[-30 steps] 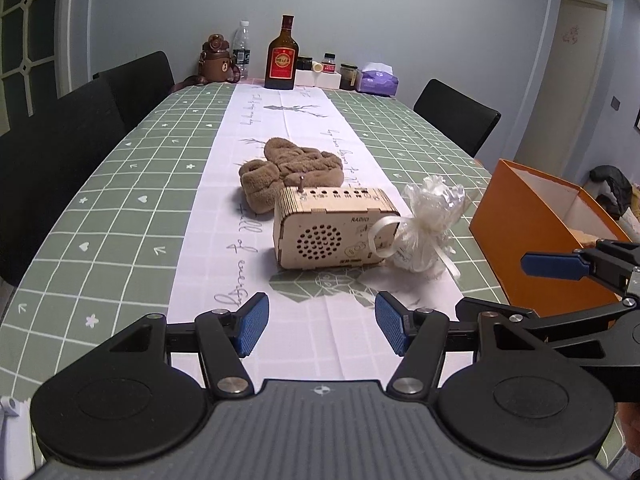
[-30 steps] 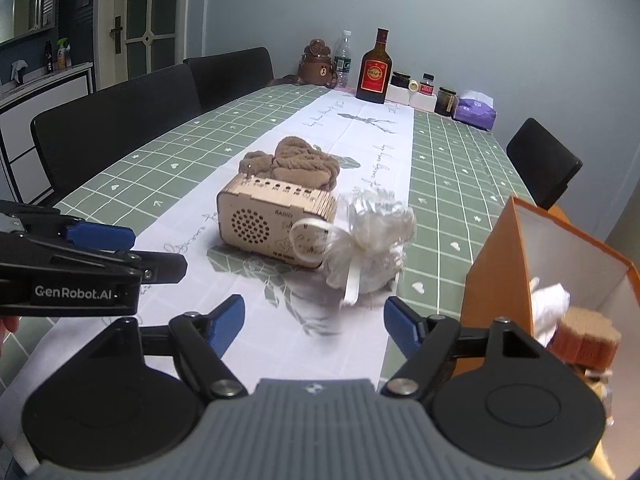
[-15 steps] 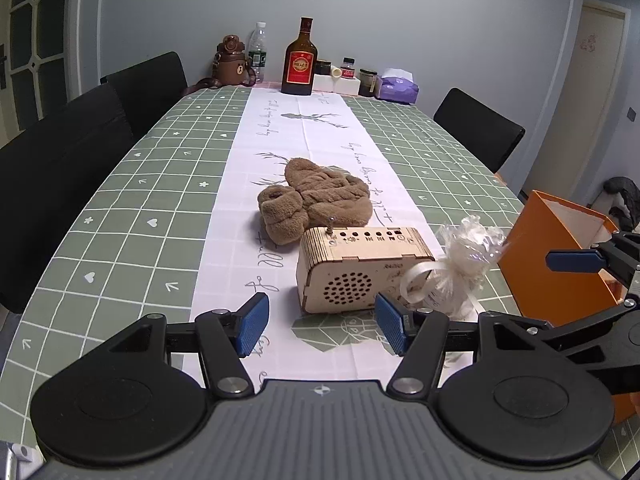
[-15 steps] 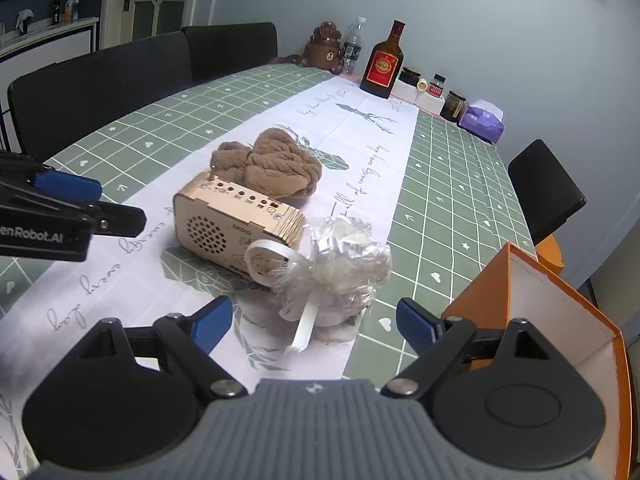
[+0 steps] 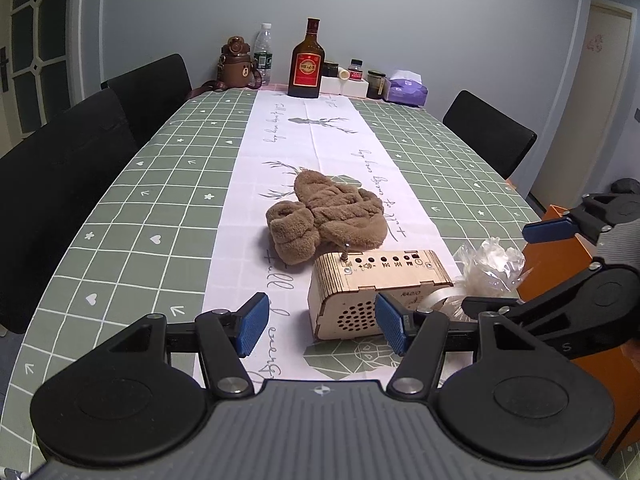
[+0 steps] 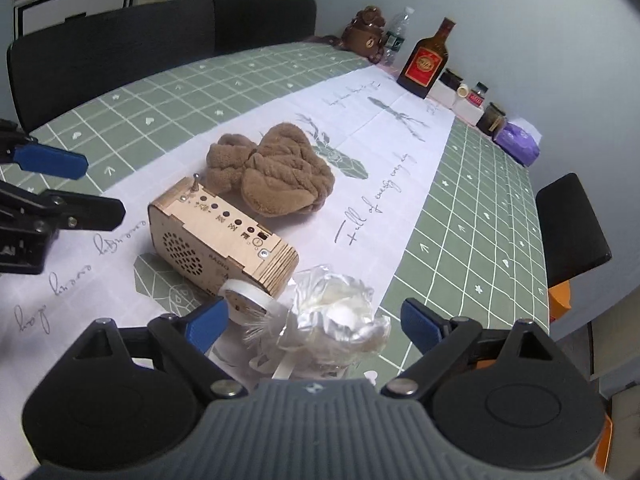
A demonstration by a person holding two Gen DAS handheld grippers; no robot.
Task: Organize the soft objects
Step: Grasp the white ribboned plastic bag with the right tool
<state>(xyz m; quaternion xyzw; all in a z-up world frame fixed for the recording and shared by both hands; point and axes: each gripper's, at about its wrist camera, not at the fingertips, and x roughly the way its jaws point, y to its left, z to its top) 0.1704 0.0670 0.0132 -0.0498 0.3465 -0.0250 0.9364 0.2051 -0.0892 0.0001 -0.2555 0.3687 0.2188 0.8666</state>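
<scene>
A crumpled brown towel (image 5: pixel 328 212) (image 6: pixel 276 172) lies on the white runner in the middle of the table. In front of it stands a wooden radio (image 5: pixel 376 284) (image 6: pixel 220 232). A white bundle in clear wrap with a ribbon (image 5: pixel 492 268) (image 6: pixel 336 316) sits to the radio's right. My right gripper (image 6: pixel 315 322) hovers over the bundle with its jaws opening; the bundle lies between the fingers, and the pads are clear of it. My left gripper (image 5: pixel 322 326) is open and empty, just short of the radio's near-left corner.
An orange box (image 5: pixel 560 256) stands at the table's right edge. A brown bottle (image 5: pixel 306 64), a bear flask (image 5: pixel 236 64), a water bottle, jars and a purple tissue pack (image 5: pixel 406 90) line the far end. Black chairs (image 5: pixel 60 168) stand on both sides.
My right gripper has moved forward and left over the wrapped bundle, rolled, and spread its jaws wider. My left gripper has edged closer to the radio with its jaws unchanged.
</scene>
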